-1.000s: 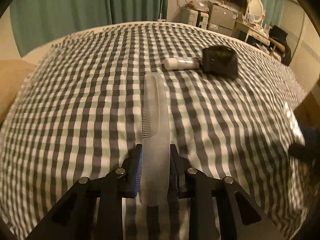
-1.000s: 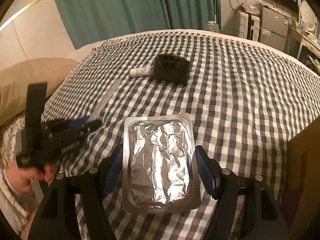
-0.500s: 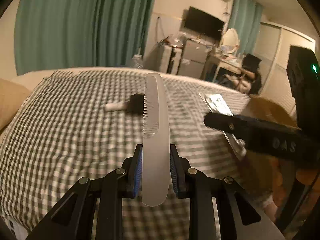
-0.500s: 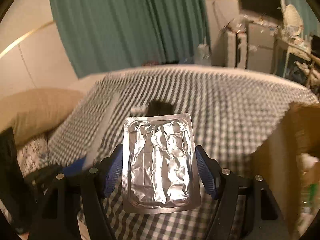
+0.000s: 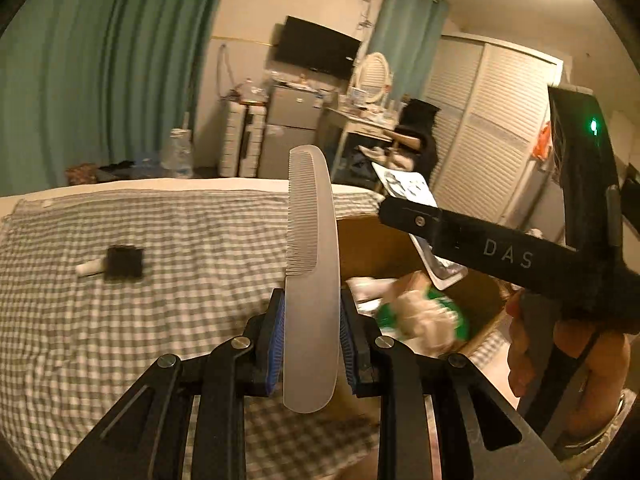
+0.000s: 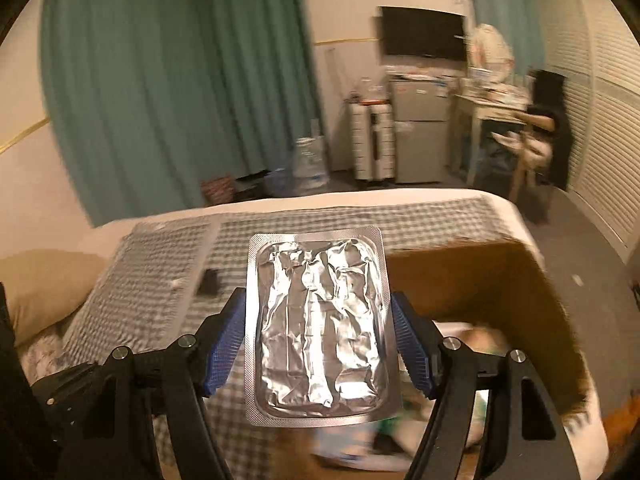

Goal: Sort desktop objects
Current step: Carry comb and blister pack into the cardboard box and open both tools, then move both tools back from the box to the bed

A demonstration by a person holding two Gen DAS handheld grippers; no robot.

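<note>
Holding a pale comb (image 5: 310, 280) upright, the left gripper (image 5: 312, 342) has its blue pads clamped on the comb's handle, above the near edge of the checked bed (image 5: 160, 300). The right gripper (image 6: 318, 344) is closed on the sides of a silver foil blister pack (image 6: 320, 328), raised over an open cardboard box (image 6: 480, 276) beside the bed's edge. A black case (image 5: 124, 262) touches a white tube (image 5: 90, 268) far out on the cover.
</note>
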